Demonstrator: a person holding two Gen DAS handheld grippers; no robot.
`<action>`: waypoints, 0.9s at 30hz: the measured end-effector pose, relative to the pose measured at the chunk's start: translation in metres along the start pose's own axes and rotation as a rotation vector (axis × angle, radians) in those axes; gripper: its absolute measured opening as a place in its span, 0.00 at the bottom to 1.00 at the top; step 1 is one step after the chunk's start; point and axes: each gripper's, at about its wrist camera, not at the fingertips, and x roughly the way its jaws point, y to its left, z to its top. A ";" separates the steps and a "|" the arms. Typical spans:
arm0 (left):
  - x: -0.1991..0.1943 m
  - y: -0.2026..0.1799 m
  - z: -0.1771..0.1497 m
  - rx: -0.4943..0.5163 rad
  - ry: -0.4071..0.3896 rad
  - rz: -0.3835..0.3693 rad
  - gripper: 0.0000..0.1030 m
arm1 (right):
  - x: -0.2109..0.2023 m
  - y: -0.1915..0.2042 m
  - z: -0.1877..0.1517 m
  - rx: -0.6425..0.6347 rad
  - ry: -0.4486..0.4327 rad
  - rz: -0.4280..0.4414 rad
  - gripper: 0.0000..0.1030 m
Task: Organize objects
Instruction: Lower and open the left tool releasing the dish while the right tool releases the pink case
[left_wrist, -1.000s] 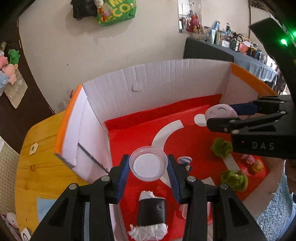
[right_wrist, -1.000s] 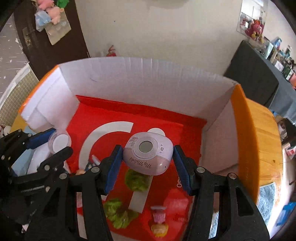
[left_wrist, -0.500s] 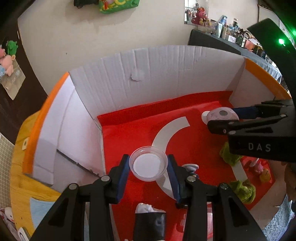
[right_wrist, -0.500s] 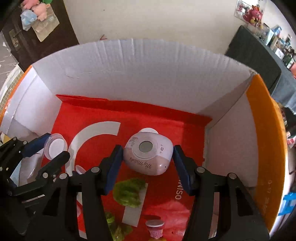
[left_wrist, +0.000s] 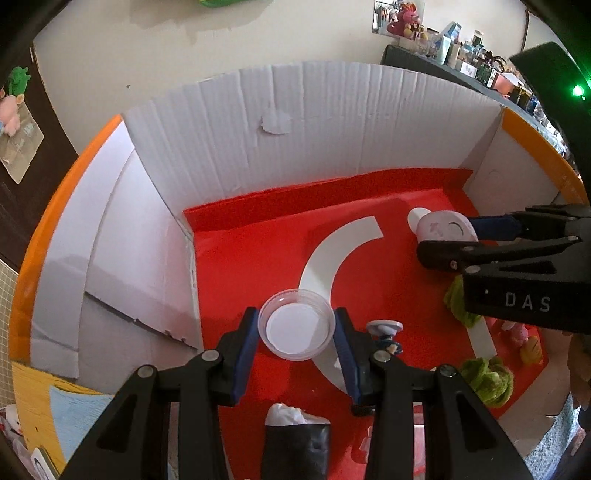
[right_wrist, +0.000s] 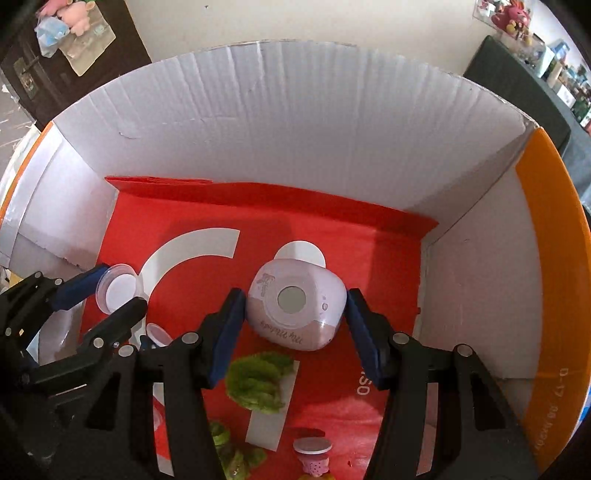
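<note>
Left gripper (left_wrist: 296, 328): we're clamped on the clear round dish (left_wrist: 296, 324).
Right gripper (right_wrist: 295, 321): we grip the lilac gadget (right_wrist: 296, 304).
Below: red box floor (right_wrist: 376, 258), far right corner nearest the right gripper.

— From my feed, the box (left_wrist: 314, 122) walls look like matt white corrugated cardboard, and its red liner (left_wrist: 258, 266) like smooth paper.
— Agreed. My left fingers (left_wrist: 245, 343) have blue rubbery pads on clear glossy plastic, the small dish (left_wrist: 296, 325); the lilac toy (right_wrist: 295, 304) is smooth plastic.
</note>
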 end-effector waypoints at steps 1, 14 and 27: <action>0.000 -0.001 0.000 0.003 0.002 0.001 0.41 | 0.000 0.000 -0.001 -0.001 0.001 0.000 0.53; -0.002 -0.004 0.001 -0.003 0.010 -0.003 0.43 | -0.003 0.002 -0.007 0.001 0.001 -0.005 0.53; -0.001 -0.006 0.000 0.001 0.013 0.002 0.42 | -0.002 0.016 -0.008 0.000 0.002 -0.018 0.60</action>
